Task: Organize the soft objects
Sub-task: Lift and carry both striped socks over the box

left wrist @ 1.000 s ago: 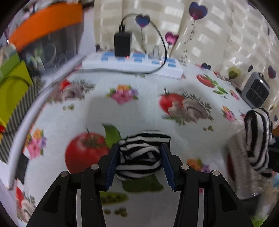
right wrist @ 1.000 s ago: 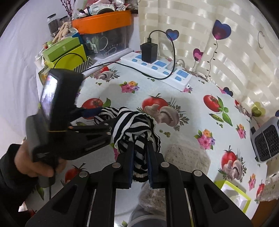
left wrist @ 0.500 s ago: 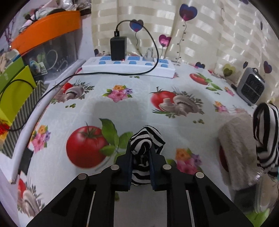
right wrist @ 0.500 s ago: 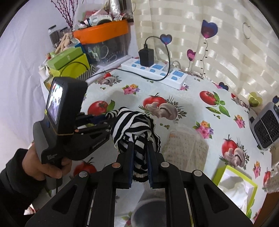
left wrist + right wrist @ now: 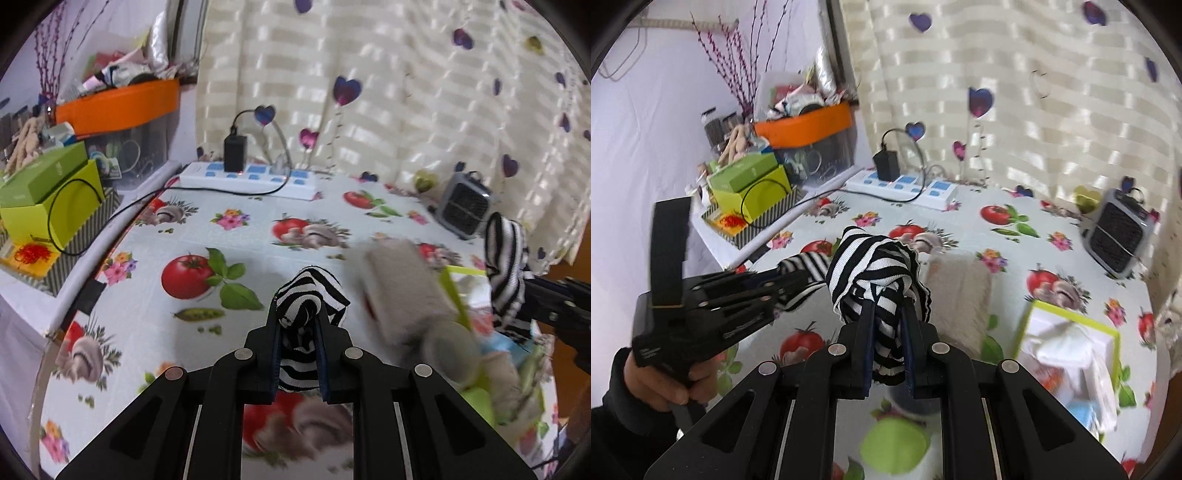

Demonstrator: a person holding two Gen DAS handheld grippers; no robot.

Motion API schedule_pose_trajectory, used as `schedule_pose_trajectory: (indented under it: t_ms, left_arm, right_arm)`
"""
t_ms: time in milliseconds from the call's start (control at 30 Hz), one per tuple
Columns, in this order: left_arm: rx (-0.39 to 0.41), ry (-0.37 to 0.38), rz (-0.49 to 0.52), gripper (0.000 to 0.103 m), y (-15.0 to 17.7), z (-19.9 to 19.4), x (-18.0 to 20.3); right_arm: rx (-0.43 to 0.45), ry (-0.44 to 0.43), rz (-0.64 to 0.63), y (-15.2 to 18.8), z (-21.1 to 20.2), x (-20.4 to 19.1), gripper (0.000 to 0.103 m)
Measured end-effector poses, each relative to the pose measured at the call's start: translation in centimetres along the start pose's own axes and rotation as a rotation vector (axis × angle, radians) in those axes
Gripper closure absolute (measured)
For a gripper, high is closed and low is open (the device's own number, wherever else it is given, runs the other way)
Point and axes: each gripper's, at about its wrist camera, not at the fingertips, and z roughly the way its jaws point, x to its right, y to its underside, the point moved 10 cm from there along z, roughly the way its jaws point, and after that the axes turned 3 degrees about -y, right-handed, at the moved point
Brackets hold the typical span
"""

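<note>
My left gripper [image 5: 300, 314] is shut on a bunched black-and-white striped cloth [image 5: 310, 291], held just above the printed tablecloth [image 5: 207, 221]. In the right wrist view the right gripper [image 5: 888, 310] is shut on a second striped cloth [image 5: 871, 262], which is lifted over the table. The left gripper [image 5: 801, 275] comes in from the left beside it, its striped cloth [image 5: 809, 263] showing at the tips. In the left wrist view the right gripper's striped cloth [image 5: 506, 266] hangs at the far right. A beige fuzzy cloth [image 5: 960, 291] lies on the table just behind both.
A green-rimmed tissue box [image 5: 1071, 343] stands at the right. A small grey heater [image 5: 1115, 236] is by the curtain. A white power strip [image 5: 905, 184] with a black charger sits at the back. Green boxes [image 5: 750, 181] and an orange-lidded bin [image 5: 805, 125] crowd the back left. A person's hand [image 5: 661, 380] holds the left gripper.
The left gripper's jaws closed on the striped cloth and lifted it off the table. Both grippers rose and pulled back from the curtain. The right gripper kept its cloth.
</note>
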Motion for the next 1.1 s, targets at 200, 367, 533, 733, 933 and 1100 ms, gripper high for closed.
schedule_pose_trajectory:
  t_ms: [200, 367, 533, 733, 933, 1100]
  left_arm:
    - [0.019, 0.044, 0.057, 0.088, 1.8, -4.0, 3.5]
    - [0.041, 0.095, 0.094, 0.088, 3.1, -6.7, 6.6]
    - [0.049, 0.136, 0.127, 0.088, 4.2, -8.3, 9.2]
    - [0.052, 0.179, 0.168, 0.088, 5.3, -9.5, 12.1]
    - [0.053, 0.208, 0.191, 0.088, 5.8, -10.1, 14.2]
    - [0.046, 0.226, 0.211, 0.088, 6.2, -10.2, 15.7]
  right_arm:
    - [0.062, 0.044, 0.034, 2.0, -3.8, 0.8, 0.089]
    - [0.097, 0.068, 0.073, 4.4, -6.6, 1.5, 0.089]
    - [0.125, 0.097, 0.103, 6.4, -9.1, 2.5, 0.089]
    - [0.149, 0.128, 0.128, 7.7, -11.1, 3.6, 0.089]
    - [0.157, 0.143, 0.147, 8.5, -12.2, 4.4, 0.089]
    - [0.161, 0.15, 0.158, 9.2, -12.8, 4.9, 0.089]
